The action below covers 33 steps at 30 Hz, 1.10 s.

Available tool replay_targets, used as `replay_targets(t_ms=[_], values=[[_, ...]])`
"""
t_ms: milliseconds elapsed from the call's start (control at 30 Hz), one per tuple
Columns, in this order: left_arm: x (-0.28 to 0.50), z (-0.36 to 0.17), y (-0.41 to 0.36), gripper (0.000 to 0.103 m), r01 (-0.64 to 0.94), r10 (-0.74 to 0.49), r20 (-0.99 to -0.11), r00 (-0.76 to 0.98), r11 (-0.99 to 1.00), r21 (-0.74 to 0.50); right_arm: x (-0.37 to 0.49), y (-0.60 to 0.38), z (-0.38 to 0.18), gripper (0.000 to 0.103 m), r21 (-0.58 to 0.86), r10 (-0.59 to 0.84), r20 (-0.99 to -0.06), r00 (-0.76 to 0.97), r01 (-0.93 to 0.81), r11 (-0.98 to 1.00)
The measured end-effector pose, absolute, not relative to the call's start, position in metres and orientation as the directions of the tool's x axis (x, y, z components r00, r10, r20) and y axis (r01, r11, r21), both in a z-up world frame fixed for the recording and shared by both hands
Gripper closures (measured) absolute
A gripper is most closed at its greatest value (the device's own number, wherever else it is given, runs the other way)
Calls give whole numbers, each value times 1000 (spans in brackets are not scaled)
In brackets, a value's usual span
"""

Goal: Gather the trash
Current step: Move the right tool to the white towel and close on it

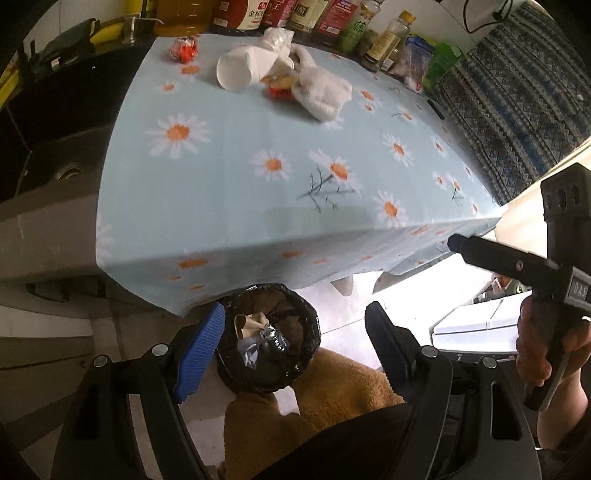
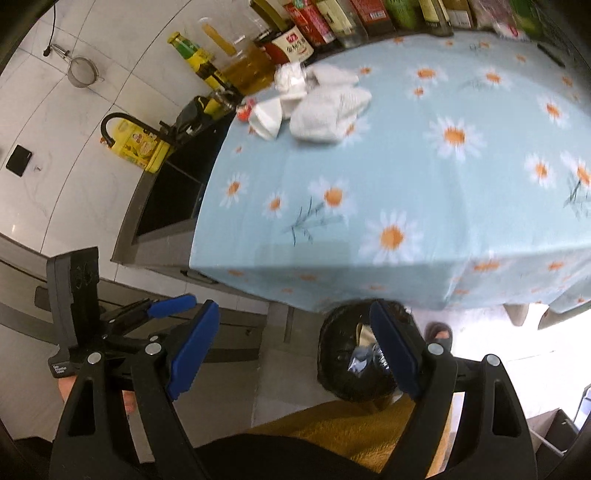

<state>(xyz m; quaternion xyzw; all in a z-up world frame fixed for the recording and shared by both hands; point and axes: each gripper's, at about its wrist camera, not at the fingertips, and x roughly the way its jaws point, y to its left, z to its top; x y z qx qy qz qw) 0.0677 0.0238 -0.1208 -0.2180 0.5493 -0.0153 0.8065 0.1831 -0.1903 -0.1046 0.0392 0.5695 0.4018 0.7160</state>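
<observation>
One table [image 1: 236, 206] is sitting here with a daisy cloth on it. One white paper cup [image 1: 236, 72] is lying on its side at 12 o'clock on the table. Two white cloths [image 1: 321, 90] are lying beside it at about 1 o'clock. One red wrapper [image 1: 183, 50] is lying at 11 o'clock. One black trash bin [image 1: 269, 339] is standing on the floor at 6 o'clock. Many bottles [image 1: 306, 14] are standing along the far edge, too many to count. One yellow box [image 2: 142, 147] is sitting by the sink.
</observation>
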Motion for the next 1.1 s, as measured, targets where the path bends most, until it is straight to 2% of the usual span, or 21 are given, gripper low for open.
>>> replay_targets(t_ms=[467,633,767,900,1100], values=[[116,-64,43,27,-264,-172,-848,501,903,-339,273,-149,-67,14,436,627,-776,66,-663,609],[136,-56,49,27,-318,-109,-852,513,897,-306,310,-118,-82,14,348,551,-832,71,-707,616],[152,-53,60,27,-366,-72,-851,520,882,-298,337,-96,-100,14,368,549,-836,16,-725,582],[167,-52,69,27,-411,-34,-861,507,869,-277,354,-80,-113,14,319,522,-852,37,-755,573],[189,-61,76,27,-454,-10,-883,470,855,-252,375,-59,-137,14,357,512,-857,-55,-779,515]])
